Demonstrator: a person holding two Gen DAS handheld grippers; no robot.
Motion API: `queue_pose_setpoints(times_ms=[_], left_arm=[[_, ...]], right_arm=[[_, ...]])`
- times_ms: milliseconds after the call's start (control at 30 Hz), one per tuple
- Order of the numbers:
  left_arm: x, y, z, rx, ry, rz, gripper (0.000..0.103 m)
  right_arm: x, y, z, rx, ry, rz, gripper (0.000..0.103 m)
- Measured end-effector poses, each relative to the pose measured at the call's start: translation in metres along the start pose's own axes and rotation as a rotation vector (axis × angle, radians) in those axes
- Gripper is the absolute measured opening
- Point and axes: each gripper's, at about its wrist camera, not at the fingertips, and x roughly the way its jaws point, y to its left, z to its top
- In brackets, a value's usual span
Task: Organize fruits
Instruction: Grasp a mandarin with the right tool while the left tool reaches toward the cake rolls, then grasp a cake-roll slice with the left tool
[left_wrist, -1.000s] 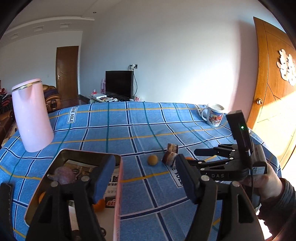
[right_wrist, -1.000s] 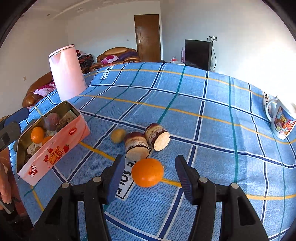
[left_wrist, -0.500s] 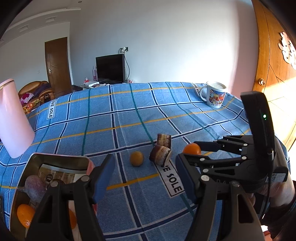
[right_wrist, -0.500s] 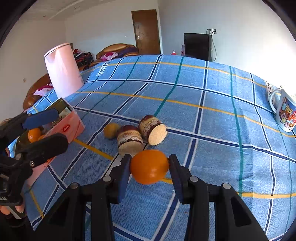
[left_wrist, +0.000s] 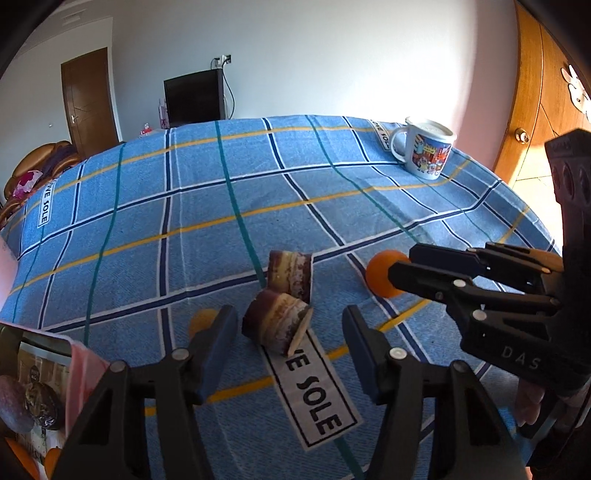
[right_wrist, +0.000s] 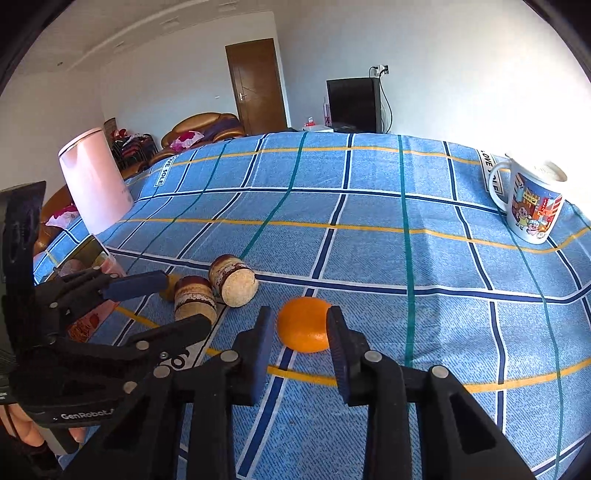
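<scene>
- Low at centre of the right wrist view, the right gripper (right_wrist: 301, 330) has its jaws closed on the orange (right_wrist: 303, 324), which rests on the blue checked tablecloth (right_wrist: 369, 206).
- Left gripper (left_wrist: 288, 332) is closing, its pads either side of the nearer brown cut piece (left_wrist: 275, 326) without touching it.
- Next, likely: lift the orange and carry it to the pink box (left_wrist: 79, 360) at lower left.
- A second cut piece (left_wrist: 290, 275), a small yellow fruit (left_wrist: 202, 320) and the other tool crowd that path; the mug (right_wrist: 532, 205) and pink jug (right_wrist: 94, 181) stand well apart.
</scene>
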Motion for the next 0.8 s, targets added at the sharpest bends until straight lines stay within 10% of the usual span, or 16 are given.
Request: queue_pose_setpoints(times_ms=[433, 567, 800], left_arm=[[0.009, 0.002, 0.001, -0.013, 0.043, -0.026, 0.046], [0.003, 0.004, 0.000, -0.023, 0.011, -0.028, 0.046], [-0.010, 0.013, 0.000, -0.063, -0.060, -0.018, 0.046]], right_arm=[[-0.003, -0.005, -0.001, 0.028, -0.012, 0.014, 0.022], [0.000, -0.004, -0.001, 0.025, 0.006, 0.029, 0.053], [0.017, 0.000, 0.000, -0.001, 0.086, 0.024, 0.055]])
